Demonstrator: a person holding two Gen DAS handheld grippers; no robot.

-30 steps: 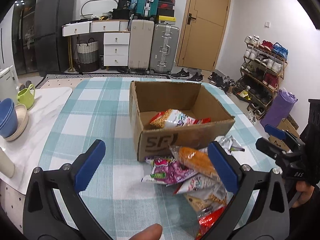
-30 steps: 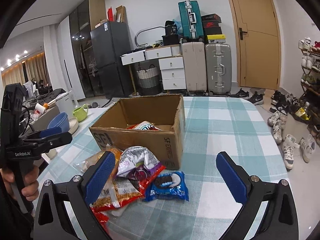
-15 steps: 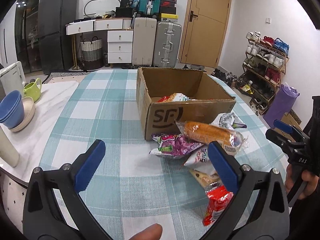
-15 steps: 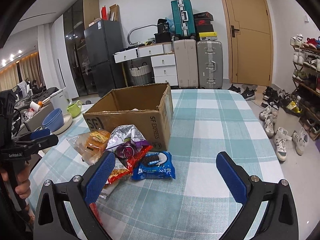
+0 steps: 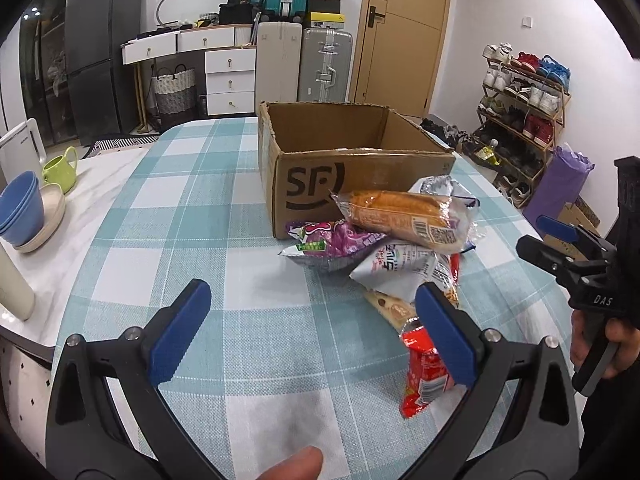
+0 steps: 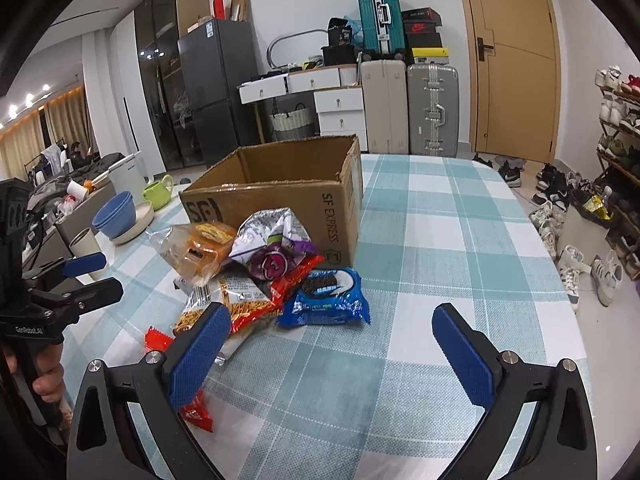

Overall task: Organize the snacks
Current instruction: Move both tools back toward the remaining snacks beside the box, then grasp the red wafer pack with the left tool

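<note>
You are holding both tools back from the work, low over the teal-and-white checked surface point(image 5: 192, 240). The left gripper point(image 5: 310, 330) is standing with its fingers spread wide and gripping nothing. The right gripper point(image 6: 330, 350) is likewise gaping fully, with nothing between its fingers. Judged from this, you are lining up for a fresh pick, not carrying.

The brown cardboard box marked SF point(image 5: 352, 176) is sitting open-topped near the middle of the surface; its contents are not showing from either view. The snacks are lying in 1 loose heap against its front wall: an orange bread roll in clear wrap point(image 5: 400, 216) is resting on top, a purple foil packet point(image 5: 332, 240) is lying beneath it, and a white printed packet point(image 5: 404, 268) is lying lower still. A blue cookie packet point(image 6: 326, 298) is lying flat at the heap's right edge, clear of the overlap. A red wrapper point(image 5: 424, 372) is lying nearest you, partly hidden behind the left gripper's right finger.

The overlap is the obstruction: lower packets are pinned, so top or edge items look easier to take first. Off to the left, stacked blue bowls point(image 5: 20, 208), a green mug point(image 5: 60, 170) and a cream cup point(image 5: 14, 284) are standing well apart from the heap.
</note>
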